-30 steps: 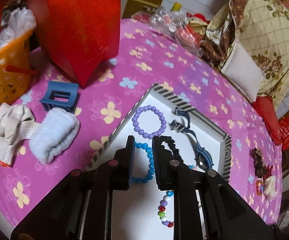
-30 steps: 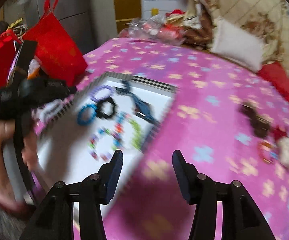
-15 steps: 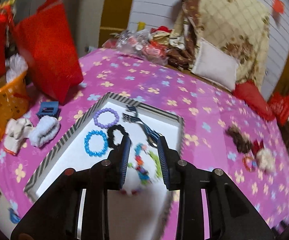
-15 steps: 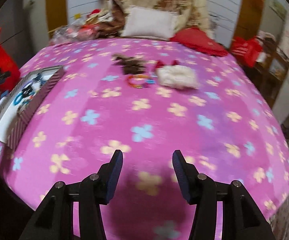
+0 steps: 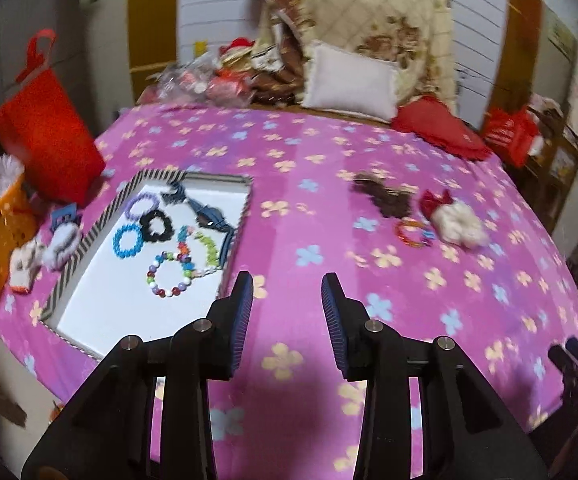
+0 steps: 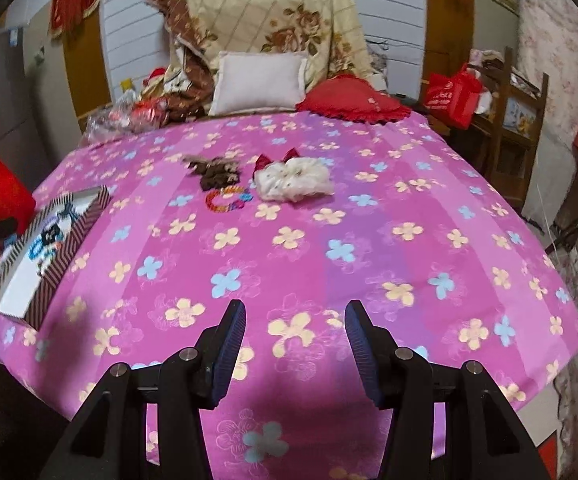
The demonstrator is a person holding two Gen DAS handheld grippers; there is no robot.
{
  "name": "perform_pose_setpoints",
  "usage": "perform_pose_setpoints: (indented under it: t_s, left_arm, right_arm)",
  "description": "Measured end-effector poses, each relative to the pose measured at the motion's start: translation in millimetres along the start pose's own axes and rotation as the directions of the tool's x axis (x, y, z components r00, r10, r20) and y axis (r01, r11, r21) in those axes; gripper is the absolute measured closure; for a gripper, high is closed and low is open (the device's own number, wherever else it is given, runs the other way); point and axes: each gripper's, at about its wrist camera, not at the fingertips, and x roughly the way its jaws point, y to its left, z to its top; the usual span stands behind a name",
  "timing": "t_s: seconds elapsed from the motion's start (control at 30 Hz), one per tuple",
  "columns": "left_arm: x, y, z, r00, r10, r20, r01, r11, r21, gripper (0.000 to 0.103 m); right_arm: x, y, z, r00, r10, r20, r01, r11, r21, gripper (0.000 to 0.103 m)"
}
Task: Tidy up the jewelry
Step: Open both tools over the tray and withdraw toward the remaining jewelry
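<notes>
Both grippers are held spread wide with nothing pinched, the left gripper and right gripper each parked over the near edge of the pink flowered bedspread. The striped tray is found at the left edge, loaded with a blue bead bracelet, purple bracelet, black scrunchie and multicolor bracelet. Nearer the far edge, a rainbow bracelet is seen just beside a brown scrunchie and a white scrunchie.

A pink flowered bedspread covers the bed; a white pillow and red cushion lie at its head.
</notes>
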Motion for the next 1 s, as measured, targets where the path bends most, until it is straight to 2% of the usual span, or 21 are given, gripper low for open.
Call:
perform_pose_setpoints:
  t_s: [0.1,0.2,0.33,0.63,0.77,0.9,1.0]
  left_arm:
    - [-15.7,-4.4,-0.7,1.0,-0.002,0.018,0.002,1.0,0.011,0.056]
    - [-22.9,-5.0,-0.1,1.0,0.004,0.025,-0.004,1.0,0.011,0.056]
    - [-18.1,-9.2,1.2,1.0,0.012,0.011,-0.012,1.0,0.026,0.056]
    - [36.0,-18.4,8.9,0.996,0.017,-0.087,-0.013,0.999,0.046,0.055]
    - [59.3,-10.1,12.1,0.99,0.032,-0.138,-0.029,0.999,0.018,0.055]
    - [77.6,-2.5,13.0,0.986,0.06,-0.157,-0.059,0.998,0.01,0.055]
    - [94.5,2.5,11.8,0.982,0.054,-0.179,-0.056,0.998,-0.006,0.055]
  right_arm:
    - [-9.6,-6.1,0.3,1.0,-0.002,0.018,0.002,1.0,0.008,0.05]
    - [-12.9,-12.7,1.2,0.999,-0.002,0.035,0.001,1.0,0.023,0.04]
    - [-2.2,-16.8,3.9,1.0,-0.007,0.021,0.006,0.999,0.035,0.04]
    - [51.7,-18.6,19.7,0.997,-0.011,-0.074,0.013,0.999,0.033,0.04]
    - [83.3,-22.4,44.3,0.995,0.016,-0.098,-0.011,0.999,0.053,0.04]
    - [116.0,-26.8,72.7,0.992,0.05,-0.116,-0.042,0.997,0.072,0.04]
    - [145.7,-28.9,95.9,0.988,0.063,-0.139,-0.051,0.995,0.084,0.04]
